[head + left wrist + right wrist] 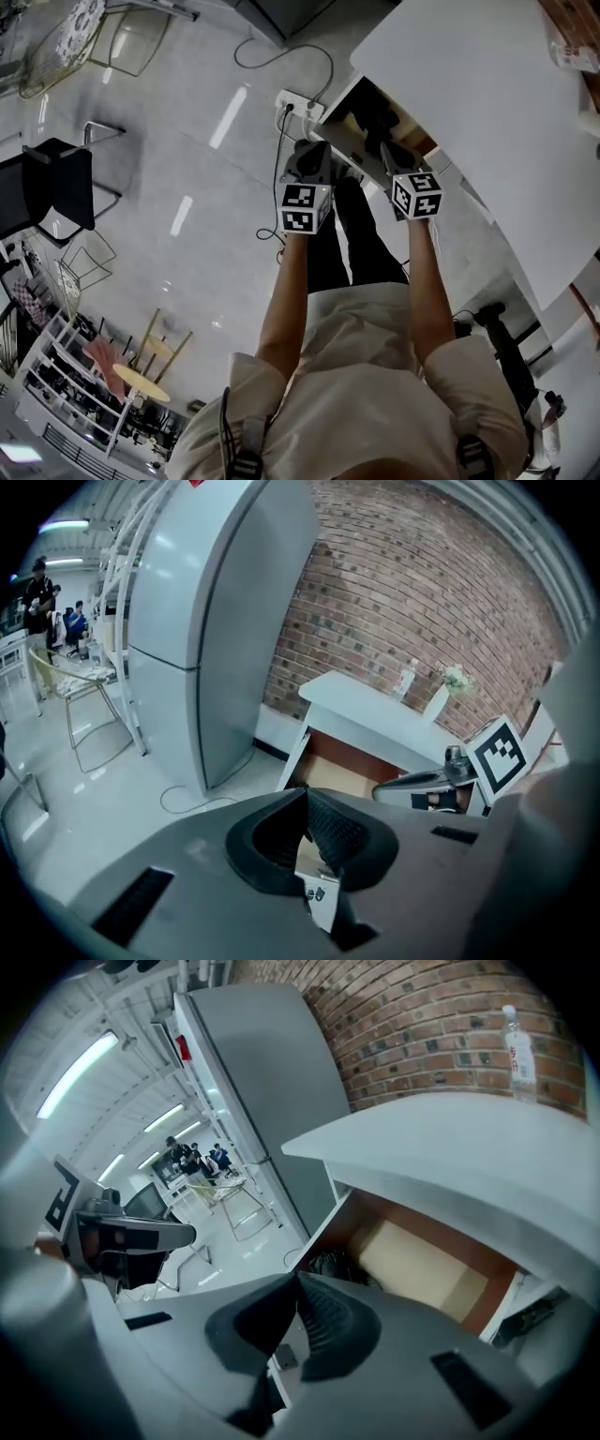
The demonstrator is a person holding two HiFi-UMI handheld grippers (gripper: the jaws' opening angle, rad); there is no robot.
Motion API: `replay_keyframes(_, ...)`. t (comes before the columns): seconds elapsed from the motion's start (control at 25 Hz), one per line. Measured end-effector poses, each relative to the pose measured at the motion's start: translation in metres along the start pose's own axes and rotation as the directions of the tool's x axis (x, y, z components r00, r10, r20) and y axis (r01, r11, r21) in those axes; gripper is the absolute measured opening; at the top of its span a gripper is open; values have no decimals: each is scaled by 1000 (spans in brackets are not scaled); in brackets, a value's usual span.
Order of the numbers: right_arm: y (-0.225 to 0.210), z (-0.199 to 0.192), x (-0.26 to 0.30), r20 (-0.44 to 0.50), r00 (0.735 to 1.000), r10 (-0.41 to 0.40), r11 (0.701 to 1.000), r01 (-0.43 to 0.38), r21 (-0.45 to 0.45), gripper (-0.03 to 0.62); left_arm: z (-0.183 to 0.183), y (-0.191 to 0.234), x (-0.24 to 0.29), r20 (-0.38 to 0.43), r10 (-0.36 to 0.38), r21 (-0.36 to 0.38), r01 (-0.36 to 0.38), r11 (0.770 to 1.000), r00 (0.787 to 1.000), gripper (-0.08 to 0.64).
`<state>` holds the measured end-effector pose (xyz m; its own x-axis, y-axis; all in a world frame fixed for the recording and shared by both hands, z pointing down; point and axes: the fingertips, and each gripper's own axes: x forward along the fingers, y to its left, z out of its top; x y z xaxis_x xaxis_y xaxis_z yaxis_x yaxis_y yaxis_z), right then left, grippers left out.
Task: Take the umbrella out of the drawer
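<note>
The left hand-held gripper [307, 797] and the right hand-held gripper [298, 1283] are both closed, holding nothing. The umbrella [330, 1265], a dark folded bundle, lies in the open drawer [431, 1265] under the table [450, 1143]. Probably light, soft cloth over stiff ribs; pinch its middle firmly

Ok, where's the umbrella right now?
In the right gripper view, a dark bundle, likely the umbrella, lies at the left end of the open drawer, under the white desk.
</note>
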<state>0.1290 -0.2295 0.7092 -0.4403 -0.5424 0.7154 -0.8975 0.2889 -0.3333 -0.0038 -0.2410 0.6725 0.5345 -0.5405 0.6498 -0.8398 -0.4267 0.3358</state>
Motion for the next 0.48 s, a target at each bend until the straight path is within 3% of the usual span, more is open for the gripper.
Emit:
replay_keyframes(0.16, -17, -26, 29, -49, 998, -33, 999, 31, -33, 69, -23, -4, 33, -20, -49, 8, 49, 999, 999, 9)
replay_keyframes(0.36, -48, -65, 59, -138, 983, -118, 992, 109, -70, 71, -53, -3, 68, -64, -75, 84, 80, 993, 995, 9)
replay_keyframes(0.48, -63, -77, 74, -149, 977, -150, 988, 142, -62, 71, -62, 2, 82, -59, -87, 63, 91, 994, 994, 9)
